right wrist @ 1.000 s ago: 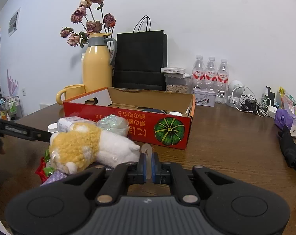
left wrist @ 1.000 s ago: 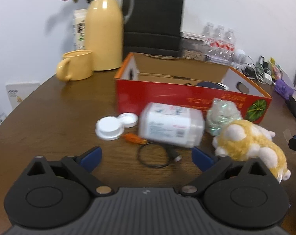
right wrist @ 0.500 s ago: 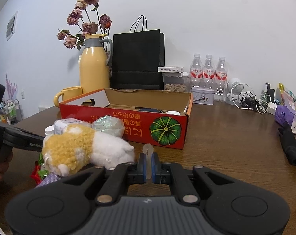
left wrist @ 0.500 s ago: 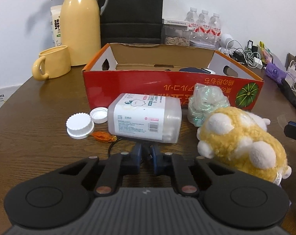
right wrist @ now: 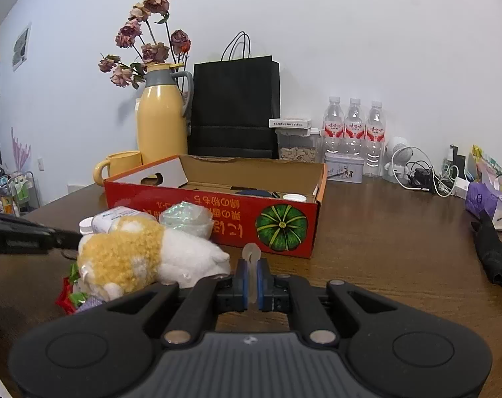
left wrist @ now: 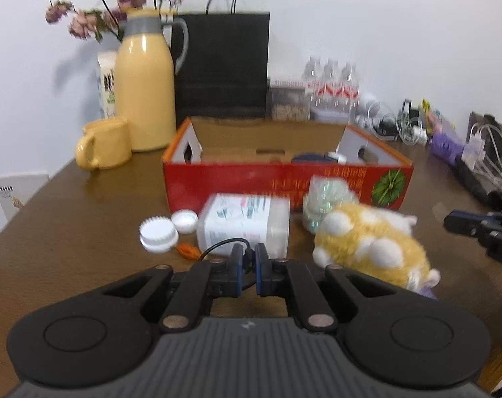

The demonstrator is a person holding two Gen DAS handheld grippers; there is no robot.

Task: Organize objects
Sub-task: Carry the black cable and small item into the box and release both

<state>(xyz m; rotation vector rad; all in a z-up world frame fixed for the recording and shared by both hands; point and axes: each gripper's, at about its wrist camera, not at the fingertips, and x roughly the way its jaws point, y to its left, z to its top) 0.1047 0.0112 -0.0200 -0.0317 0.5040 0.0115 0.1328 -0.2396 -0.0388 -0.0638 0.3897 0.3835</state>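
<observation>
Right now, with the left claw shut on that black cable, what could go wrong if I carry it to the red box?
1. The black cable loops out sideways from the left claw; the free loop may snag the white caps or the orange scrap.
2. The lying white bottle sits right ahead and could get nudged into the red box.
3. The plush toy crowds the path on the right.

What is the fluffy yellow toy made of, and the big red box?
The plush toy looks like soft, curly fleece fabric, yellow and white, fuzzy with no shine. The red box looks like cardboard: plain brown inside, a printed, slightly glossy red outside, and thin folded flaps.
</observation>
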